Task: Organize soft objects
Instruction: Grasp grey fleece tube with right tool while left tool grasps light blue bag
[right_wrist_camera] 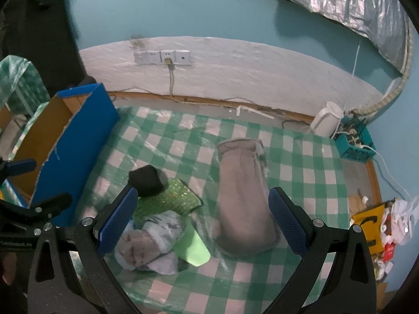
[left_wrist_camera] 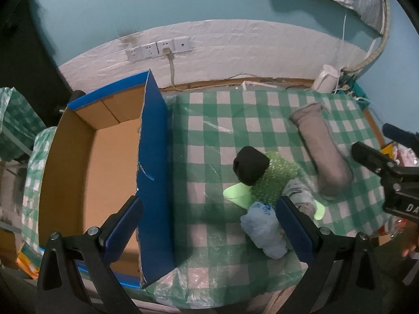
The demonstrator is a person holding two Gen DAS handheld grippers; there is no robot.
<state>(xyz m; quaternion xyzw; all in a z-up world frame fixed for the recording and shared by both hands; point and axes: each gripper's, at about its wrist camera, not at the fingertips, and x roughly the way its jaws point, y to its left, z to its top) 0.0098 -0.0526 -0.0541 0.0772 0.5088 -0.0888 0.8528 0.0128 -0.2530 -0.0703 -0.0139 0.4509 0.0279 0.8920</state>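
Now both empty: left hand-held gripper [left_wrist_camera: 207, 225] and right hand-held gripper [right_wrist_camera: 203, 221] gape wide. Grey roll [right_wrist_camera: 243, 196] lies mid-tabletop [right_wrist_camera: 301, 157], box [left_wrist_camera: 86, 162] at left edge. Straddle roll crosswise, pinch mid-length.

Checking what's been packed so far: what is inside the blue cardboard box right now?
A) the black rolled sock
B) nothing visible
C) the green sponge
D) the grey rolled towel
B: the box shows only bare brown floor, while the black sock, grey towel and green sponge lie on the checked cloth.
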